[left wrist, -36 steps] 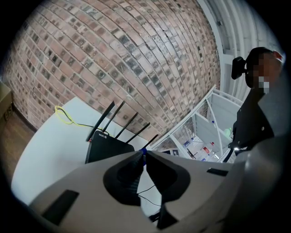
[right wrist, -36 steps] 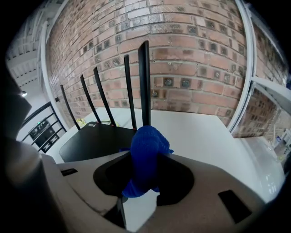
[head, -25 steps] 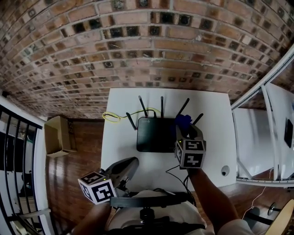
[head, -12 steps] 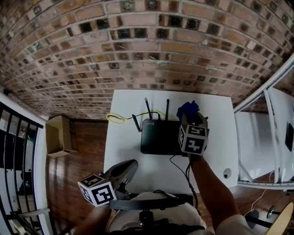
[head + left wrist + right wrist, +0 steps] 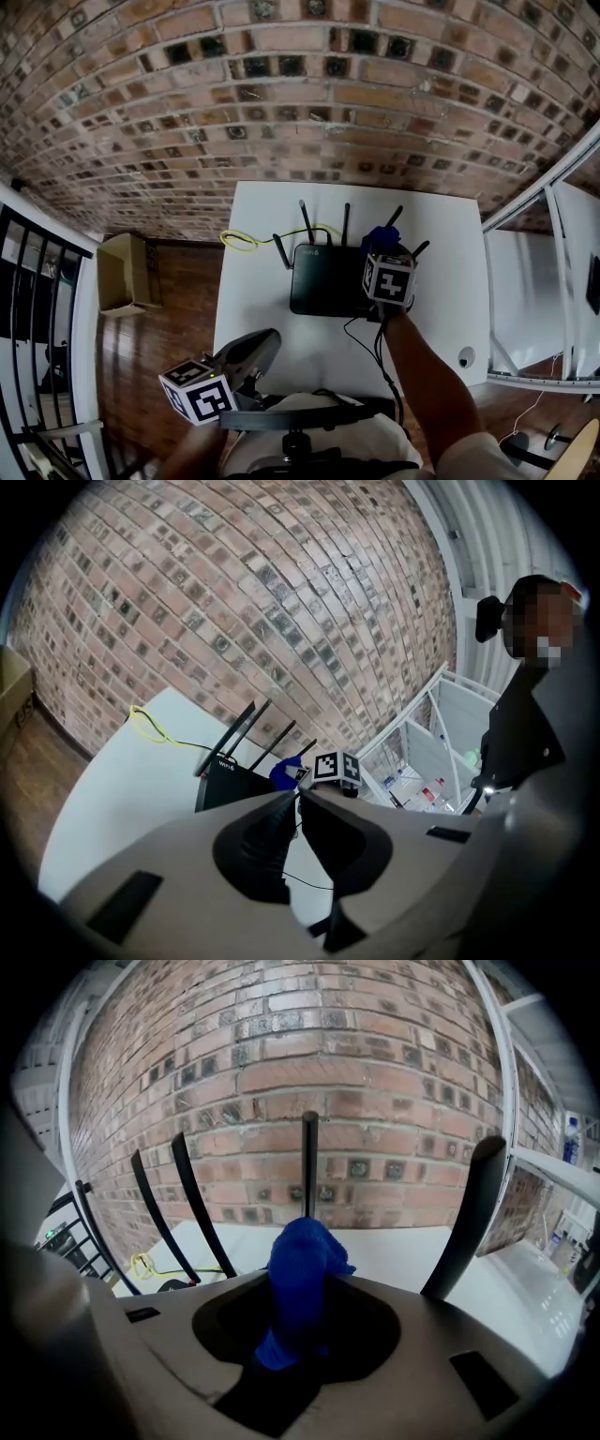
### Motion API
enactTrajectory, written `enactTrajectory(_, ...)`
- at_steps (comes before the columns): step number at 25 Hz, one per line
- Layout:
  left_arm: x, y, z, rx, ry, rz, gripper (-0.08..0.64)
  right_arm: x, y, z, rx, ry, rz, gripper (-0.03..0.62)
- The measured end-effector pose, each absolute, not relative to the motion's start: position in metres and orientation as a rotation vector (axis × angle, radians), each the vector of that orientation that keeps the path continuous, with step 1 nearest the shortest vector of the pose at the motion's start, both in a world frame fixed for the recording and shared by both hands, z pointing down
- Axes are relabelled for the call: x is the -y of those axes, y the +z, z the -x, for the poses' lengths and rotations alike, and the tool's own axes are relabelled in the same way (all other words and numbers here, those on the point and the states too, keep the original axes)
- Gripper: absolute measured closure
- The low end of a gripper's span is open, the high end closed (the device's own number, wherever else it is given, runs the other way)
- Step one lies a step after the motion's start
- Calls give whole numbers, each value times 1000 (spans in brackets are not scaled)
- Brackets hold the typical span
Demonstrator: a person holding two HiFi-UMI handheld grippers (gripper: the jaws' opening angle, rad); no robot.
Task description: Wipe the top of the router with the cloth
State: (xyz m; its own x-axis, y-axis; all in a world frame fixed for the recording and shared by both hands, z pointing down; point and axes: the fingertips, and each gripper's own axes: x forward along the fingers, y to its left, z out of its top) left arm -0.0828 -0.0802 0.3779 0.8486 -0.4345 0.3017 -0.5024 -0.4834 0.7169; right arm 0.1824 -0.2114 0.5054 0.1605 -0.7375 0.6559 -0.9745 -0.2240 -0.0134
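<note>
So the right gripper [image 5: 298, 1309] is clamped on the blue cloth [image 5: 300, 1265], jaws only narrowly apart, with the cloth bunched up and poking out past the tips. In the head view that gripper [image 5: 382, 255] is at the far right corner of the black router [image 5: 323, 279], cloth in among the antennas [image 5: 307, 221]. Can't tell if the cloth actually touches the top.

The left gripper [image 5: 295, 795] has its jaws together with nothing in them. It hangs at the near left edge of the white table [image 5: 258, 300], well apart from the router.

A yellow cable [image 5: 246, 241] loops off the router's far left side and a black cable [image 5: 361, 330] trails toward the near edge. There's a brick wall [image 5: 281, 112] behind and a cardboard box [image 5: 122, 274] on the floor to the left.
</note>
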Motion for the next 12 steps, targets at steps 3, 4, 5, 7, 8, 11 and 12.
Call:
enactTrajectory(3,78,380,83,669,100,-2142,526,207,528,-184,1581,817,-1993,440)
enactTrajectory(4,78,380,83,676,104,-2135,526,206,535,-185,1569,825,-1980,440)
enactTrajectory(5,79,379,83,687,104,-2134,526,205,541,-185,1560,831,-1968,440)
enactTrajectory(7,80,376,82,692,98,-2138,526,203,547,-186,1549,835,-1947,440)
enactTrajectory(8,79,377,83,691,105,-2129,526,203,550,-186,1547,836,-1937,440)
enactTrajectory(11,79,385,88,695,116,-2121,526,201,554,-186,1548,844,-1912,440)
enactTrajectory(12,81,386,90,694,110,-2135,526,200,554,-186,1551,847,-1910,440)
